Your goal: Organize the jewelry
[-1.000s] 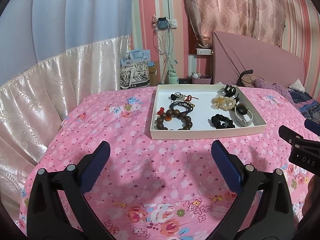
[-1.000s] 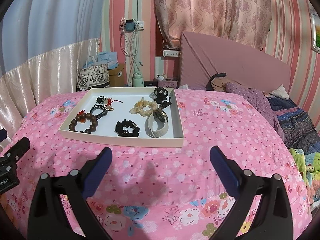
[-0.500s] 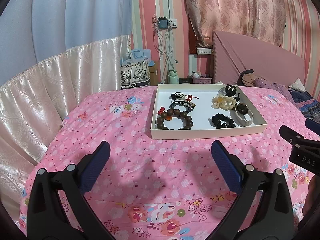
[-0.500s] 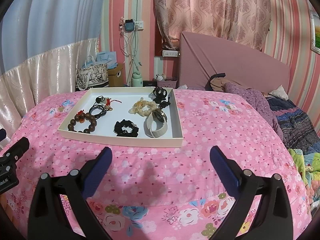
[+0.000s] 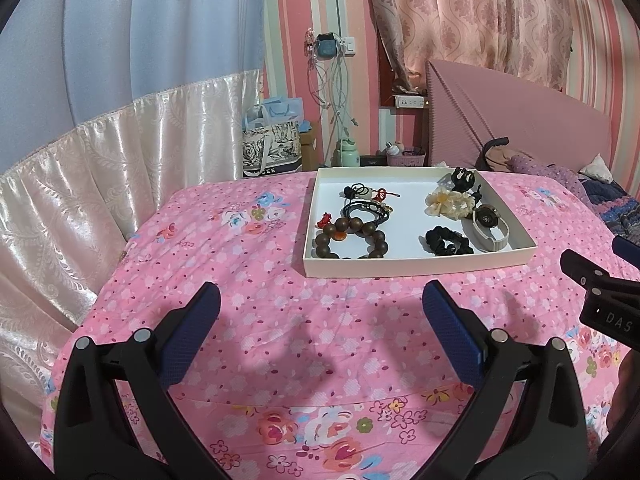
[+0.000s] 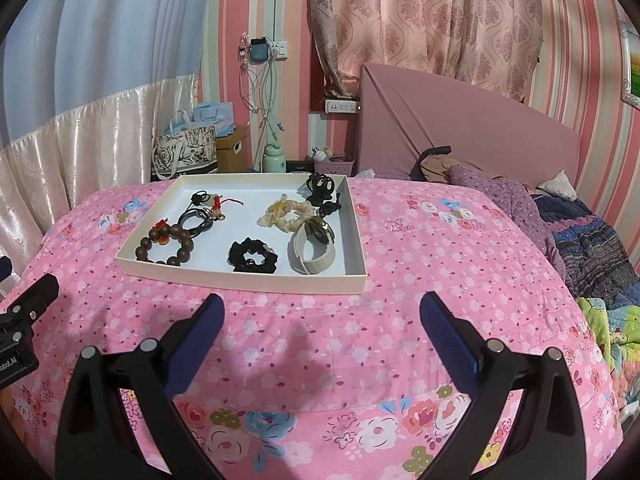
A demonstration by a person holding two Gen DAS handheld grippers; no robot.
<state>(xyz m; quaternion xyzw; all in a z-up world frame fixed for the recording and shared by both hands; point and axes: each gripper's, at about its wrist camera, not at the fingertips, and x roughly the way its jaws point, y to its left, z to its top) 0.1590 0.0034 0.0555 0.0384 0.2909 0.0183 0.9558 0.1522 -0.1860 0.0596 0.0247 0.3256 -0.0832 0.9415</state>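
A shallow white tray [image 5: 416,267] [image 6: 240,280] lies on the pink floral bedspread. In it are a brown bead bracelet [image 5: 352,238] [image 6: 165,245], black cords with red charms [image 5: 366,204] [image 6: 204,210], a cream scrunchie [image 5: 448,203] [image 6: 286,212], a black scrunchie [image 5: 448,242] [image 6: 252,256], a watch with a beige band [image 5: 490,226] [image 6: 314,248] and a black hair claw [image 5: 464,179] [image 6: 320,186]. My left gripper [image 5: 320,300] and right gripper [image 6: 320,312] are open and empty, hovering over the bedspread short of the tray's near edge.
The bed's rounded edge drops off at the left beside a satin curtain [image 5: 100,200]. Bags [image 5: 272,152], a box, a green bottle [image 6: 274,158] and hanging cables stand behind the bed. The pink headboard [image 6: 460,120], clothes and blankets [image 6: 592,248] lie at the right.
Both views have shifted only slightly; the tray sits a touch nearer and lower in the right wrist view. Both grippers stay open and empty.
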